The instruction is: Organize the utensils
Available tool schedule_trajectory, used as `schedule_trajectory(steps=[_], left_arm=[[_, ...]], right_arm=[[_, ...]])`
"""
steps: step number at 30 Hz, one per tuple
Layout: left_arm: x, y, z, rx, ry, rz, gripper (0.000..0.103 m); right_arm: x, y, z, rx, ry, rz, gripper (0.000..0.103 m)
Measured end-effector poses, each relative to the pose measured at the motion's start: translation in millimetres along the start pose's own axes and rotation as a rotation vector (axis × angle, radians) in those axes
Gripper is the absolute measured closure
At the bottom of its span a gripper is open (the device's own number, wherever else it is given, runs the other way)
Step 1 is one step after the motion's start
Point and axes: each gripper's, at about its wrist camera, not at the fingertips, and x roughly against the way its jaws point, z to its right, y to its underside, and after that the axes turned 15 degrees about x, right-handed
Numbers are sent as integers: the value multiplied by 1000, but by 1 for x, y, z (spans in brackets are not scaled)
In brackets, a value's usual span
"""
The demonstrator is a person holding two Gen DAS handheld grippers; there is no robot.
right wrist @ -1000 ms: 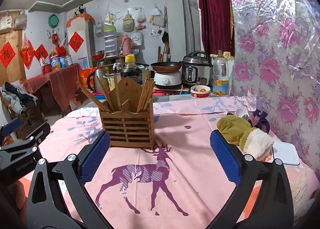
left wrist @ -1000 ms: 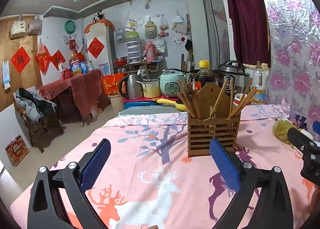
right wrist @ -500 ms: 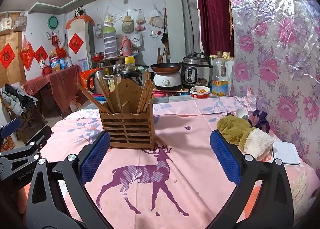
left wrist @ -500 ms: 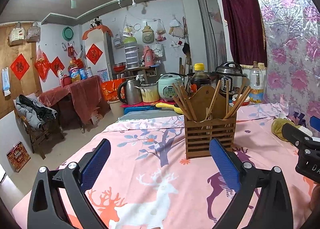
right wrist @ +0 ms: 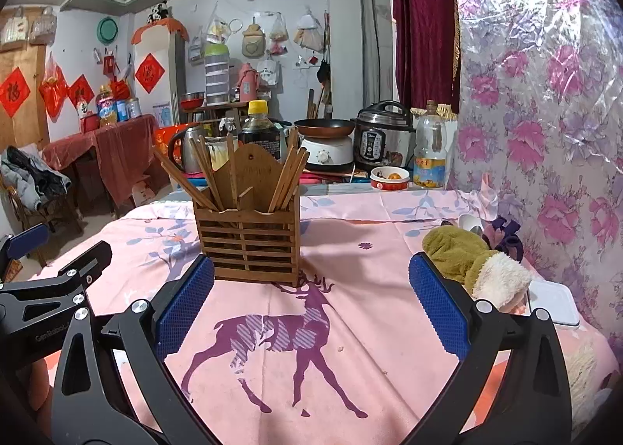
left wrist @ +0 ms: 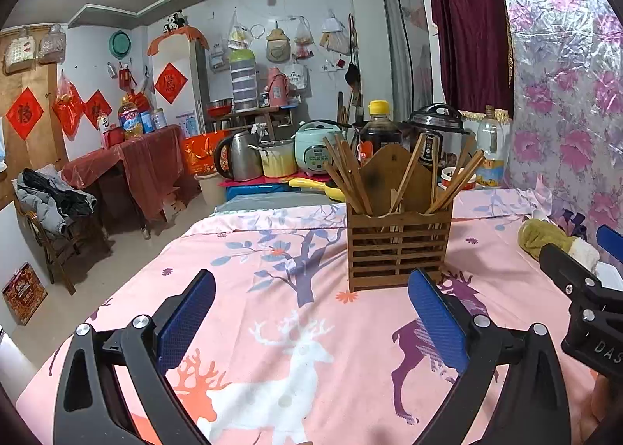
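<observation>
Your left hand-held gripper (left wrist: 311, 312): jaws spread wide, nothing between, touching nothing. Your right hand-held gripper (right wrist: 311, 301): same, wide apart, empty. Wooden utensil holder (right wrist: 249, 238) upright on bench (right wrist: 370, 258), chopsticks (right wrist: 290, 182) standing inside, just ahead of both.

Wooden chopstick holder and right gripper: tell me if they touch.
Apart. In the right wrist view the right gripper is open, with pink tablecloth between its fingers; the wooden chopstick holder stands beyond the fingertips.

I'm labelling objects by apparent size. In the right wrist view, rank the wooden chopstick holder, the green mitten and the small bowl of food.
1. wooden chopstick holder
2. green mitten
3. small bowl of food, though it sits farther back.
</observation>
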Motion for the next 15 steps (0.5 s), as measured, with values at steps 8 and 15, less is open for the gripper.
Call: schedule_trajectory(steps=[8,15], left_arm=[[-4,0,-1,12,50,-37,6],[-11,3,2,-1,31,-69,6]], right_arm=[[2,0,-5,21,9,6,6],[2,1,-6,16,8,3,6]])
